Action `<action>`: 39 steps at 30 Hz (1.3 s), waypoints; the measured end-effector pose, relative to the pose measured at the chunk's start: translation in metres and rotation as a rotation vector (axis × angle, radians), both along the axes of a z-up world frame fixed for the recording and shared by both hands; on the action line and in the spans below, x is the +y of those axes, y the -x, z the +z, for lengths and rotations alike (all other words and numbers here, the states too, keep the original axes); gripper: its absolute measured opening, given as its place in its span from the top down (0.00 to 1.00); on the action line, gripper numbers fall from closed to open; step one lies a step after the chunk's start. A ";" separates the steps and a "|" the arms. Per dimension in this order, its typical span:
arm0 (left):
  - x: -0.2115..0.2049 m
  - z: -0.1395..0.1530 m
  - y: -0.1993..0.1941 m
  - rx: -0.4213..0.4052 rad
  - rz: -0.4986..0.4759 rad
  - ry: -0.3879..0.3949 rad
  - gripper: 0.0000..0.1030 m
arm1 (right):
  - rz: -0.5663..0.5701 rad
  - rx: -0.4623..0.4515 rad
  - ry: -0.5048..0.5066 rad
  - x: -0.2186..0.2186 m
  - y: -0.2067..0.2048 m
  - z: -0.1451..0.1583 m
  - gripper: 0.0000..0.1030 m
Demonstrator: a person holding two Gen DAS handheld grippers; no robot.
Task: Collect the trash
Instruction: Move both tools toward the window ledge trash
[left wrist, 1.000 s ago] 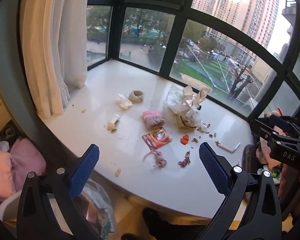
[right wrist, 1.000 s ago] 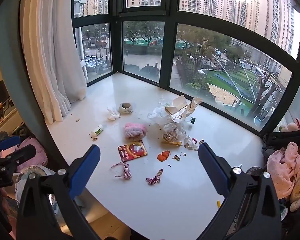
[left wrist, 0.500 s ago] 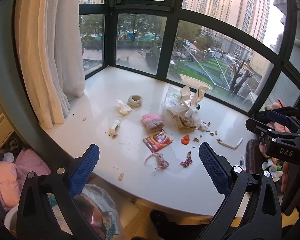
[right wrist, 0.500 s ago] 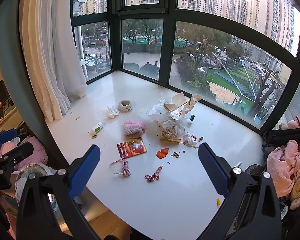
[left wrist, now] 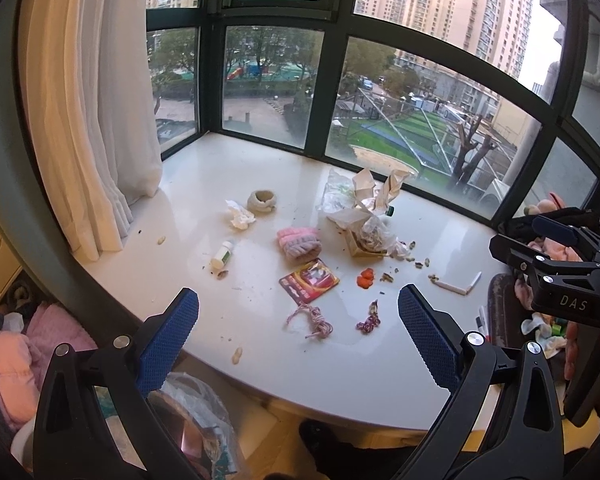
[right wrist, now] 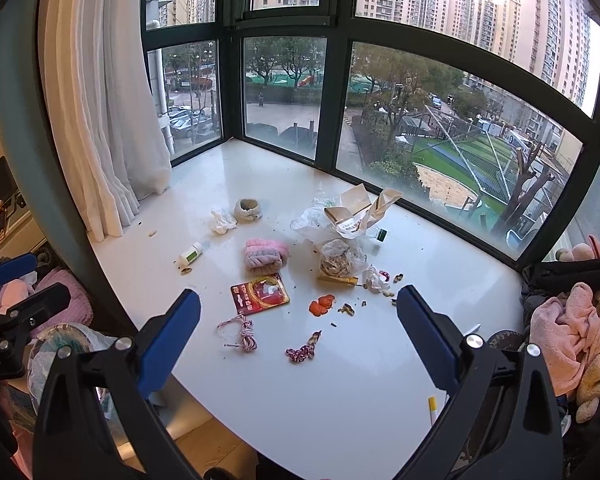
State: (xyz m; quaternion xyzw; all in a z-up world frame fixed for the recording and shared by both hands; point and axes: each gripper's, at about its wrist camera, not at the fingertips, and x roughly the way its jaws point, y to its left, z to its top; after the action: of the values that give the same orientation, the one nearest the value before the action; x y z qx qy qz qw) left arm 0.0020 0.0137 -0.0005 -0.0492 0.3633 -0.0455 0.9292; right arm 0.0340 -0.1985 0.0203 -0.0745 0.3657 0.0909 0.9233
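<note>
Trash, scattered wrappers and scraps (left wrist: pixel 369 236), still litters white window ledge (left wrist: pixel 204 184); left gripper (left wrist: pixel 298 332) and right gripper (right wrist: pixel 298 330) have pulled back slightly, jaws wide, empty, nothing collected yet.

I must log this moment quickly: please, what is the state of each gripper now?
Left gripper: open, holding nothing, above the near edge of the white sill.
Right gripper: open, holding nothing, above the same sill.

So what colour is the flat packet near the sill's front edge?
Red with gold print; the packet shows best from the right wrist.
</note>
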 end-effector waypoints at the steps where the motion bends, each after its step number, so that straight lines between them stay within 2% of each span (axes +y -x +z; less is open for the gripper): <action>1: -0.001 0.000 -0.001 -0.001 -0.002 -0.001 0.06 | -0.002 0.000 -0.001 0.000 -0.001 0.001 0.07; 16: 0.004 0.000 -0.006 0.011 -0.004 -0.006 0.06 | 0.023 0.015 -0.026 0.007 -0.003 -0.005 0.07; 20: 0.006 -0.004 -0.005 0.018 -0.010 -0.003 0.06 | 0.128 -0.002 -0.083 0.002 -0.007 -0.003 0.07; 25: 0.005 -0.004 -0.004 -0.006 -0.074 -0.019 0.06 | 0.178 -0.045 -0.033 -0.009 -0.014 -0.001 0.07; 30: 0.004 -0.005 -0.013 -0.010 -0.098 -0.032 0.06 | 0.214 -0.034 -0.064 -0.014 -0.021 -0.006 0.07; 34: 0.009 -0.012 -0.022 0.005 -0.123 0.031 0.06 | 0.232 -0.032 -0.091 -0.019 -0.026 -0.012 0.07; 39: 0.005 -0.022 -0.028 0.005 -0.161 0.028 0.06 | 0.260 0.045 -0.070 -0.028 -0.037 -0.028 0.07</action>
State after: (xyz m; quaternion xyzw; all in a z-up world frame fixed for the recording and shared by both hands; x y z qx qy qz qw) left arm 0.0298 0.0182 -0.0226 -0.0330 0.3679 -0.1250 0.9208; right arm 0.0708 -0.2261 -0.0078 -0.0871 0.3702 0.2242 0.8973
